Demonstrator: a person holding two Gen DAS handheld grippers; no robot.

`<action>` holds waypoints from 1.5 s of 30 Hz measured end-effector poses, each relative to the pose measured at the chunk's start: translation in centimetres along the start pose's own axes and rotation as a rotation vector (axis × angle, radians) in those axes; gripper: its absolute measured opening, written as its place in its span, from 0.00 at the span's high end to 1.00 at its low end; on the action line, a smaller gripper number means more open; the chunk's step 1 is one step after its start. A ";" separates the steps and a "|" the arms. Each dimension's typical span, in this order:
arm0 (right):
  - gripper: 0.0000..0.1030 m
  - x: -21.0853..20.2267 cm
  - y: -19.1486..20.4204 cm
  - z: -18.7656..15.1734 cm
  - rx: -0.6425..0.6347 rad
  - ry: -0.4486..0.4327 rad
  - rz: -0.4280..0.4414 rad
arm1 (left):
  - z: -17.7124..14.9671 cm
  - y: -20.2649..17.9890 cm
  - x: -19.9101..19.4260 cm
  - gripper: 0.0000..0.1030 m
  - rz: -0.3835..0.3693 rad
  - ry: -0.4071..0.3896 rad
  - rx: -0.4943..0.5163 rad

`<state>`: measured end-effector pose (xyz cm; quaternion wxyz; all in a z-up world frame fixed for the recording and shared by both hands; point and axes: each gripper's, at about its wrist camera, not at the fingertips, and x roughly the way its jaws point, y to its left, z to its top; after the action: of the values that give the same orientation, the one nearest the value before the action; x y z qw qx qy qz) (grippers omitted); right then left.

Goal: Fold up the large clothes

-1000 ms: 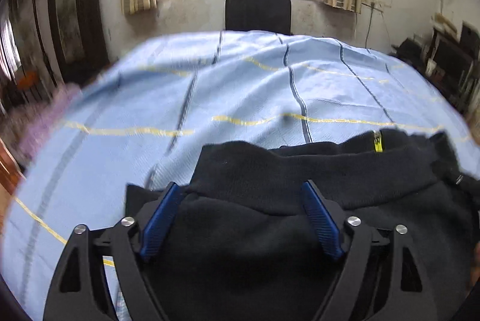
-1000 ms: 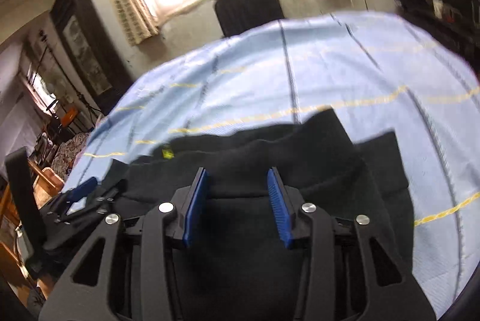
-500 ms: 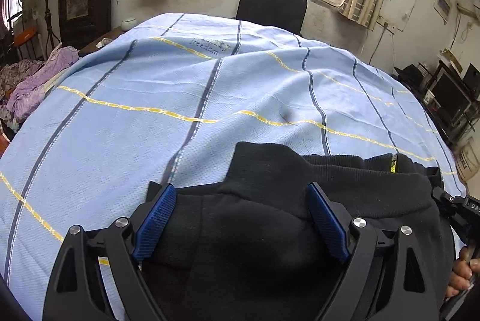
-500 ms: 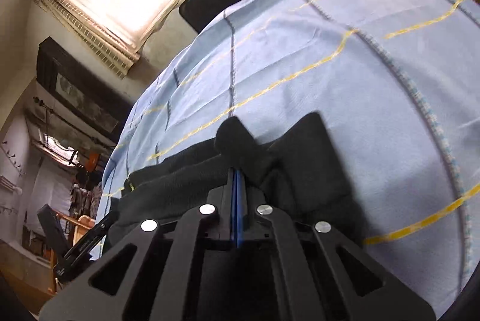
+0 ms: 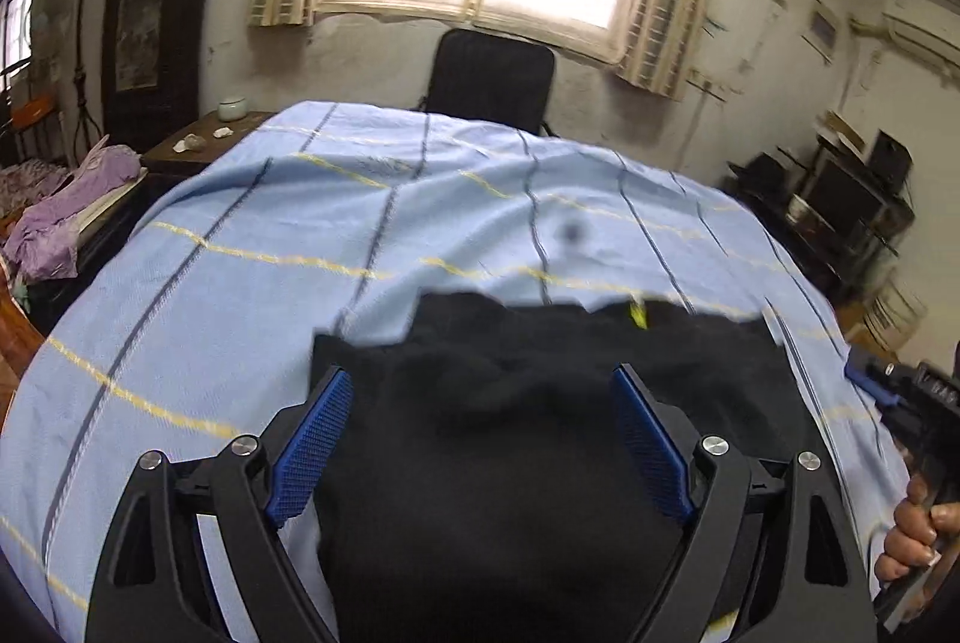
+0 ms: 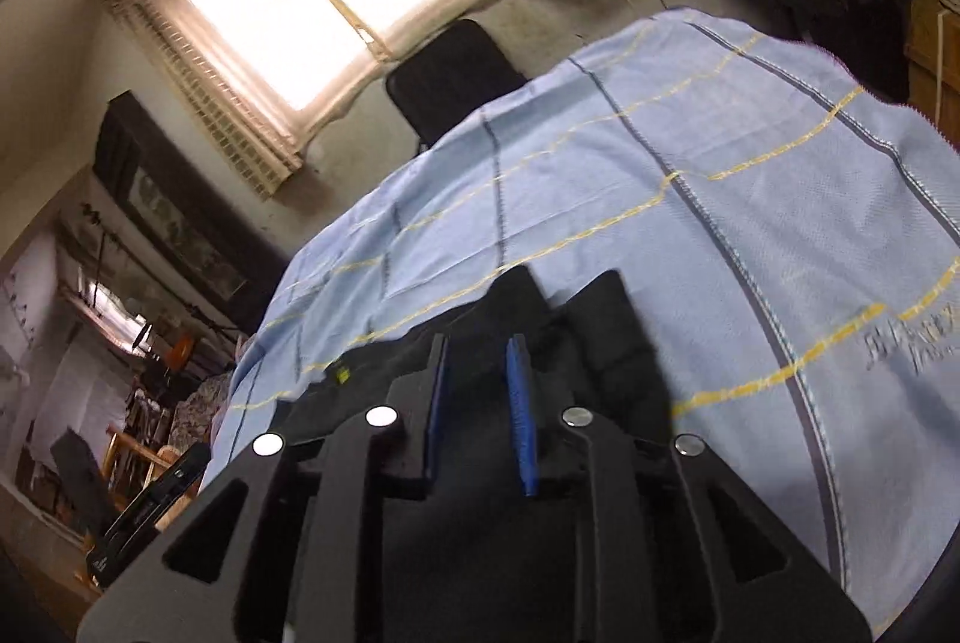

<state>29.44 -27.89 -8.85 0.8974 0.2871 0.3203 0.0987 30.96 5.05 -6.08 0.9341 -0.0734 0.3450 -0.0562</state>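
A black garment [image 5: 528, 403] with a small yellow tag lies folded on the near part of a light blue checked cloth [image 5: 300, 235]. My left gripper [image 5: 480, 439] is open, its blue pads wide apart above the garment's near part. In the right wrist view the same garment [image 6: 606, 331] lies on the blue cloth [image 6: 750, 223]. My right gripper [image 6: 477, 409] is open with a narrow gap between its pads, over the garment's right end. The right gripper also shows at the right edge of the left wrist view [image 5: 900, 391], held in a hand.
A black chair [image 5: 489, 78] stands at the table's far side under a bright window. Purple cloth [image 5: 54, 217] lies on furniture at the left. Dark shelves with equipment [image 5: 840, 205] stand at the right. The blue cloth's right edge [image 6: 900, 144] drops off near a wooden cabinet.
My right gripper was shut on a fold of the black garment half a second ago; it has now opened and let it go. My left gripper stayed open and lifted back a little.
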 end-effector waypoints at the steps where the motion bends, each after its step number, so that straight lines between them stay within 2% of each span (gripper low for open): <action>1: 0.71 -0.7 0.6 -0.6 -0.019 -0.007 0.005 | -0.4 -0.2 -0.1 0.15 -0.002 0.004 0.005; 3: 0.46 -2.8 2.1 -2.1 -0.081 -0.043 0.000 | -1.7 -0.9 -0.2 0.15 0.004 0.026 0.026; 6: 0.24 -5.5 4.0 -4.6 -0.161 -0.075 -0.015 | -3.0 -1.3 0.7 0.15 0.010 0.081 0.035; 9: 0.24 -6.4 3.6 -7.0 -0.168 0.013 -0.029 | -3.9 -1.8 1.7 0.15 0.017 0.133 0.050; 12: 0.24 -7.7 1.5 -9.4 -0.067 0.073 0.017 | -4.4 -2.5 1.8 0.15 0.030 0.123 0.080; 15: 0.27 -8.3 -0.2 -10.7 0.027 0.098 0.046 | -4.5 -3.1 1.6 0.15 0.018 0.102 0.100; 18: 0.31 -7.6 -1.4 -11.3 0.094 0.127 0.046 | -4.0 -3.4 1.9 0.15 -0.001 0.085 0.080; 23: 0.36 -5.2 -3.0 -11.3 0.202 0.176 0.016 | -3.2 -4.8 4.0 0.15 -0.003 0.132 0.086; 26: 0.36 -4.4 -4.0 -11.3 0.264 0.171 -0.017 | -3.9 -5.6 5.5 0.14 0.032 0.167 0.136; 29: 0.39 -4.3 -4.5 -11.4 0.291 0.141 -0.020 | -4.9 -6.6 6.2 0.12 0.090 0.156 0.203; 33: 0.39 -4.0 -4.4 -11.1 0.315 0.111 -0.050 | -4.7 -5.9 6.5 0.12 0.063 0.184 0.176; 37: 0.38 -3.3 -4.4 -10.3 0.355 0.075 -0.098 | -4.9 -5.8 6.4 0.12 0.061 0.170 0.179; 40: 0.39 -2.4 -4.3 -9.4 0.330 0.038 -0.149 | -4.9 -5.7 6.3 0.12 0.050 0.166 0.183; 45: 0.40 -1.2 -2.5 -10.1 0.250 0.066 -0.109 | -4.7 -5.7 6.5 0.12 0.045 0.173 0.183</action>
<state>22.12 -25.78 -16.02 0.8475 0.3754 0.3747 0.0186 32.45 -2.00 -12.74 0.9046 0.0251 0.4192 -0.0727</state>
